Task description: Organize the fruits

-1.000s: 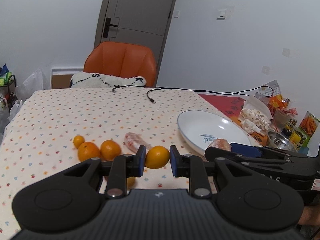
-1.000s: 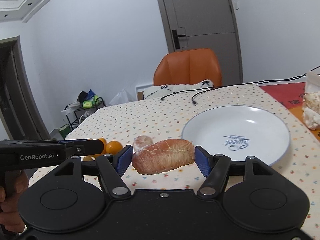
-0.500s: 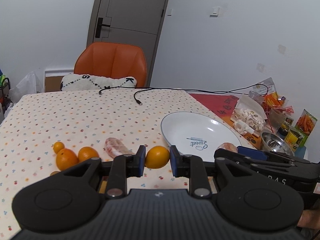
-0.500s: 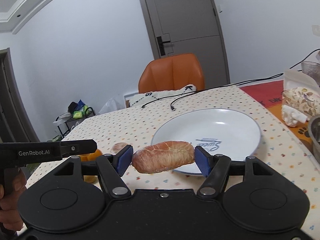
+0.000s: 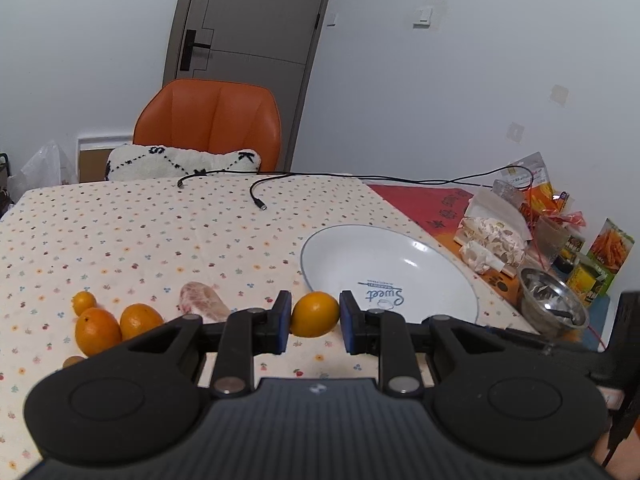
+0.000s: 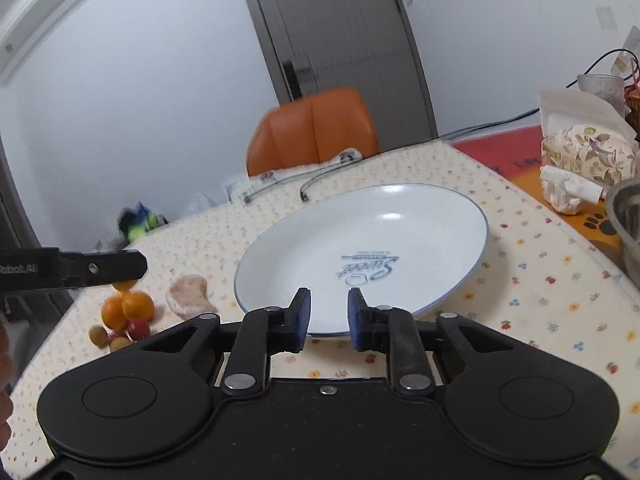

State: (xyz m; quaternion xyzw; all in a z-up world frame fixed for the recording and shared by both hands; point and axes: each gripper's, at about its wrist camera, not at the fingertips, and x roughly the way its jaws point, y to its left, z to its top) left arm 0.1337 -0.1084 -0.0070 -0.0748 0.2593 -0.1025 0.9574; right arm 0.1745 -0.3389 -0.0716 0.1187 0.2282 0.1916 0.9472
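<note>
Two grippers over dotted tablecloth (image 5: pixel 120 232). Left gripper (image 5: pixel 313 322): pads pinch a small orange (image 5: pixel 315 314), held above the cloth just left of the white plate (image 5: pixel 440 256). Right gripper (image 6: pixel 329 318): jaws narrowly apart, nothing between them, at plate's (image 6: pixel 452 216) near rim. Loose oranges (image 5: pixel 98 330) and a net-wrapped fruit (image 5: pixel 200 300) lie left of plate.

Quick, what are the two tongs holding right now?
Left tongs: shut on the orange.
Right tongs: nothing between them, pads apart with a gap, so open.
</note>
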